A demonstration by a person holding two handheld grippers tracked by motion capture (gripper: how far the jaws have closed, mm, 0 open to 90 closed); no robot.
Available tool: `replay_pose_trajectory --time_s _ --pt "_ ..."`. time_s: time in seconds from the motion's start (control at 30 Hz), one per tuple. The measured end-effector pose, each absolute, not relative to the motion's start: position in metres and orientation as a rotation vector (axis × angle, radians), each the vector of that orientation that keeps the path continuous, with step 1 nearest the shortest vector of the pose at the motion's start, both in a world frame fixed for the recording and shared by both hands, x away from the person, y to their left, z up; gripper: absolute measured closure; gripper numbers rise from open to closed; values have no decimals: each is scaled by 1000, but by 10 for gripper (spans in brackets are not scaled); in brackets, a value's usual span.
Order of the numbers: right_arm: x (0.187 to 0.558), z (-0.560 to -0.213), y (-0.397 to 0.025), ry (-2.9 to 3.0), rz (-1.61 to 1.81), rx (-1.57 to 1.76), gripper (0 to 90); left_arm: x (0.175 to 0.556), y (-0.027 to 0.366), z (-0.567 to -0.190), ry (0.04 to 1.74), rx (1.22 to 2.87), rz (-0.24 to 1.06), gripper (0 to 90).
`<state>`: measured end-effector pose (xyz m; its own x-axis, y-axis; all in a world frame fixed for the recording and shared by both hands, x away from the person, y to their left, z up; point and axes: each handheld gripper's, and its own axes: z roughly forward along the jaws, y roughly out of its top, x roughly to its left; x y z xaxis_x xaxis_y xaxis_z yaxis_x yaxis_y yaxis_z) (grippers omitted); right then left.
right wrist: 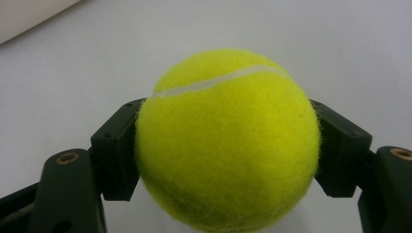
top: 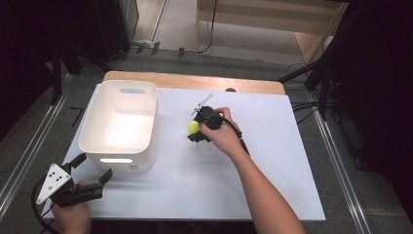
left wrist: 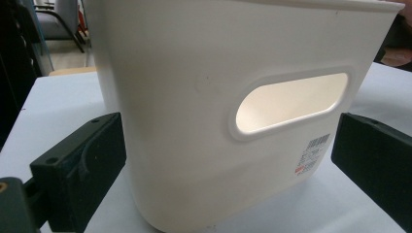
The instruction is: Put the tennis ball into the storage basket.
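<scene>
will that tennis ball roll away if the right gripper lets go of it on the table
Probably: the tennis ball is round and the white table looks flat. Its fuzzy felt likely grips well in the right gripper. It seems light.

A white sheet [top: 272, 161] covered the wooden table [top: 195, 80], leaving a strip of wood bare along the far edge. Beyond it stood a pale wooden cabinet [top: 311, 41] on the grey floor [top: 350, 185], with black cables [top: 212, 29] trailing nearby. Metal rails [top: 22, 156] ran along both sides.
</scene>
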<state>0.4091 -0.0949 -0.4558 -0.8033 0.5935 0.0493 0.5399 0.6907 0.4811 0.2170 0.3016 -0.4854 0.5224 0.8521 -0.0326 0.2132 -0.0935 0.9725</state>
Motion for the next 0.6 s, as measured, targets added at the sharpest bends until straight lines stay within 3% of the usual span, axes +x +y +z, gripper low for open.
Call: replay_pose_trajectory --time_s 0.6 --pt "404 -438 -84 2813 759 888 236 217 302 -485 932 1604 687 0"
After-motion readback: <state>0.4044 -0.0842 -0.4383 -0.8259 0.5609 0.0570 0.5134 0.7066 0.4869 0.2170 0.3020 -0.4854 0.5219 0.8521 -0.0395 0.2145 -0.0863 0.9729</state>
